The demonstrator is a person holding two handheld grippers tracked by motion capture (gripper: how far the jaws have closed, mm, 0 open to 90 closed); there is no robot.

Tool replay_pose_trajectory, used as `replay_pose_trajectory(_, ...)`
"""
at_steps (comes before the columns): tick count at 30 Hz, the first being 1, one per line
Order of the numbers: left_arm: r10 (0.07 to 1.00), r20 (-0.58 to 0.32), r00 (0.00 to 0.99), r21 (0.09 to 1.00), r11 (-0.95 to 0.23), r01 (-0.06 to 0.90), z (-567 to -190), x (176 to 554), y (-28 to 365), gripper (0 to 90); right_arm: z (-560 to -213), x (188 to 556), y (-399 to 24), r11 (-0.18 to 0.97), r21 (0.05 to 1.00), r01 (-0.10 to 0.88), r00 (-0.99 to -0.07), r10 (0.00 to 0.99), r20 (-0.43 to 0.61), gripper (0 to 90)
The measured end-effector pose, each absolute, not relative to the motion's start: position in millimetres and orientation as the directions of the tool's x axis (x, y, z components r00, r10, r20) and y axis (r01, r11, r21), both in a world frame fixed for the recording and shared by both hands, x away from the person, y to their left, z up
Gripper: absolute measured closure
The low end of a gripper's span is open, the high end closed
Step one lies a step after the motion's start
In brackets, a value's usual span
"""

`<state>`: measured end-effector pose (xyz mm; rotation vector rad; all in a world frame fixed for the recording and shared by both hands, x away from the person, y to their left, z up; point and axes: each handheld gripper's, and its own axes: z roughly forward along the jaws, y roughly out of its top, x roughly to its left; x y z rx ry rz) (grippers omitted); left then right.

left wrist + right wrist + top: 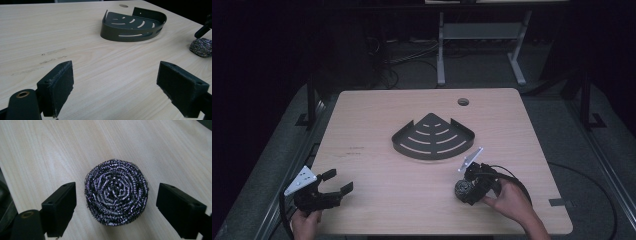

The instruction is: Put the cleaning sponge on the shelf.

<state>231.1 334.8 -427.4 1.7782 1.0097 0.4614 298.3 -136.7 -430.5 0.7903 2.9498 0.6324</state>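
Left claw (333, 183): jaws spread wide, holding nothing, resting low over bare counter (377, 190)
Right claw (116, 202): jaws wide, either side of the steel scourer (116, 191), apparently not yet touching
Scourer: round, coiled, shiny wire, flat on counter
Progress: looks early; grasp not yet made; slotted corner tray (433, 137) beyond both claws sits empty

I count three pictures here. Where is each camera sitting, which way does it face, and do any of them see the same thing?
High view: above the person's side, looking forward and down on the table; both hands, left gripper and right gripper show.
Left gripper view: rides the left gripper, looking across the table at the dark corner rack; its open jaws show.
Right gripper view: rides the right gripper, looking down on the steel scourer between its open jaws.
Shared: all three see the scourer; the high and left gripper views share the rack.
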Motion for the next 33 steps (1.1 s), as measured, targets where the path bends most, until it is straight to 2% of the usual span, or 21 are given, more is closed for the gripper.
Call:
replay_pose_trajectory(7,0.806,-0.135,0.577,0.895,-0.152,0.420,-427,231,335,13.3,-438,301,-130,0.816,0.348,0.462,-0.881,0.467,0.075,23.1)
replay_pose_trajectory(17,0.806,-0.134,0.576,0.895,-0.150,0.419,-426,231,336,13.3,-438,303,-131,0.813,0.340,0.472,-0.877,0.472,0.090,32.0)
replay_pose_trajectory(33,0.805,-0.130,0.579,0.893,-0.159,0.422,-427,232,335,13.3,-413,308,-132,0.805,0.373,0.461,-0.880,0.469,0.076,33.3)
